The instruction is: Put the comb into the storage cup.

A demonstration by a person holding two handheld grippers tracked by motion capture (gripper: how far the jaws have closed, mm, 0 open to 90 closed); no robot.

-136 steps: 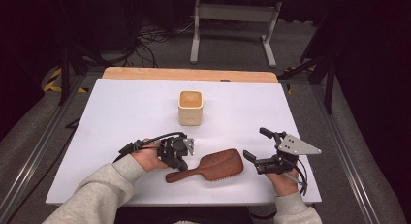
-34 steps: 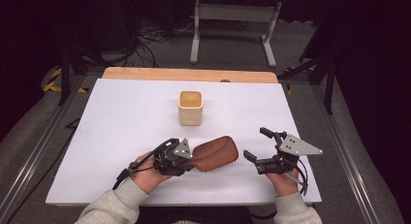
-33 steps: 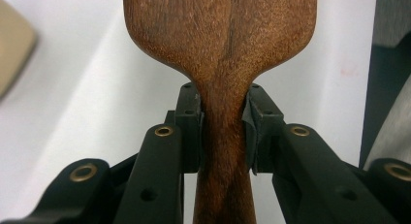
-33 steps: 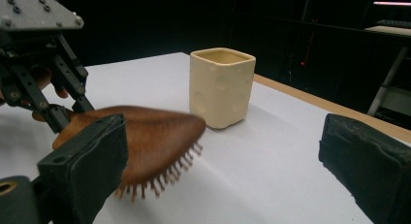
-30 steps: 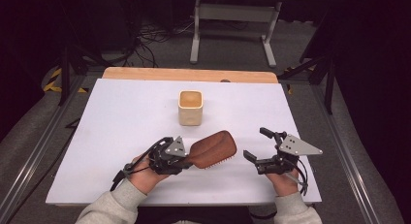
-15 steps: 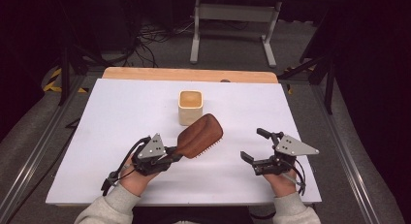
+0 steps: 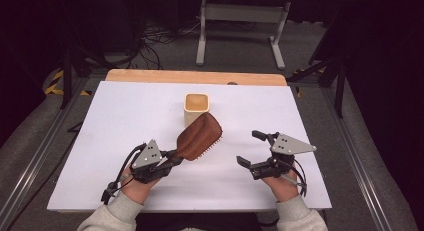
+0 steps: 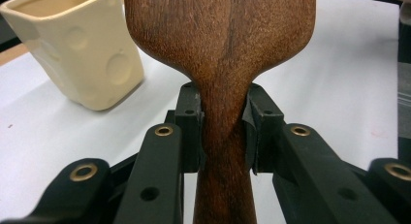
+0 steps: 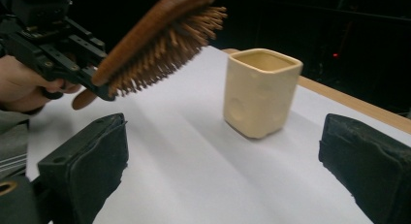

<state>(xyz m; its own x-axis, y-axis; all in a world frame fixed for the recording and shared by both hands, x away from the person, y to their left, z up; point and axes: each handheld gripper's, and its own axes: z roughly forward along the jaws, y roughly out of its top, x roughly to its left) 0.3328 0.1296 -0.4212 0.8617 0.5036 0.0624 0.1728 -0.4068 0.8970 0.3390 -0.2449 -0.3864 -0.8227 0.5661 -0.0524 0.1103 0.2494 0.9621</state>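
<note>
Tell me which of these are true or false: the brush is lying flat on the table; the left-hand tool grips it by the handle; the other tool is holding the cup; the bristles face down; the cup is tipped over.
1. The hairbrush lies flat on the table. False: it is lifted off the sheet, head tilted up toward the cup.
2. The left gripper clamps the brush by its handle. True: both pads press the narrow neck.
3. The right gripper holds the cup. False: its jaws stand wide apart with nothing between them, short of the cup.
4. The bristles face down. True.
5. The cup is tipped over. False: it stands upright, mouth up.
</note>
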